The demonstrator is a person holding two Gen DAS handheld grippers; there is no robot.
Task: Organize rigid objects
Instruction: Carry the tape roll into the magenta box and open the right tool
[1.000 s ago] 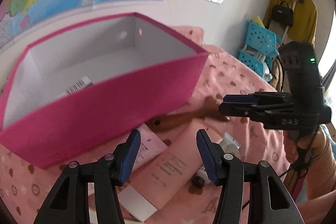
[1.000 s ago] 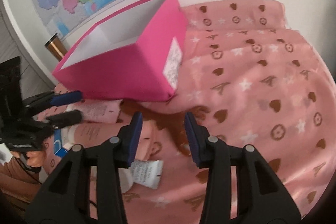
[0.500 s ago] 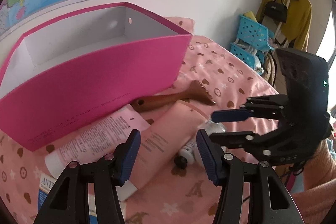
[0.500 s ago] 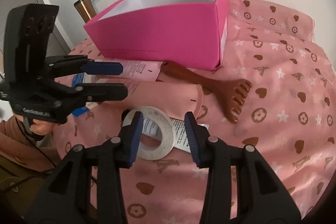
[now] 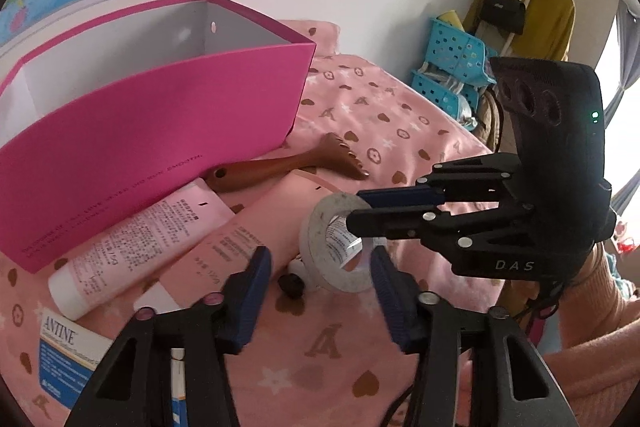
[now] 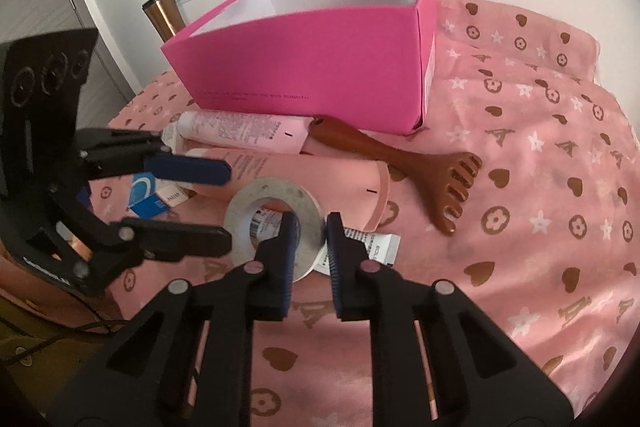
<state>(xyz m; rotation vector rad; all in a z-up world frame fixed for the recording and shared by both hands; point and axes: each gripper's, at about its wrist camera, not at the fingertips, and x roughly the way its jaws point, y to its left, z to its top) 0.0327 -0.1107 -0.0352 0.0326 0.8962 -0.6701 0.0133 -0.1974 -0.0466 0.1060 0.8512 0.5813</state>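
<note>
An open pink box (image 6: 320,67) stands at the back of the pink patterned cloth; it also shows in the left wrist view (image 5: 152,131). In front lie two pink tubes (image 6: 244,131) (image 5: 224,247), a brown wooden scraper (image 6: 420,163) (image 5: 288,167) and a white tape roll (image 6: 276,215) (image 5: 340,247). My right gripper (image 6: 312,231) (image 5: 356,205) has its jaws astride the roll's near rim, one finger inside the hole, closing on it. My left gripper (image 5: 320,279) (image 6: 230,203) is open just left of the roll.
A blue-and-white medicine box (image 5: 68,351) (image 6: 148,195) lies at the cloth's near left. A small labelled white tube (image 6: 372,243) lies under the roll. A metal cup (image 6: 160,15) stands behind the box. Blue baskets (image 5: 456,67) and hanging clothes are beyond the cloth.
Both grippers pulled back from the box and came down to the tape roll. The right gripper's jaws have narrowed around the roll's rim.
</note>
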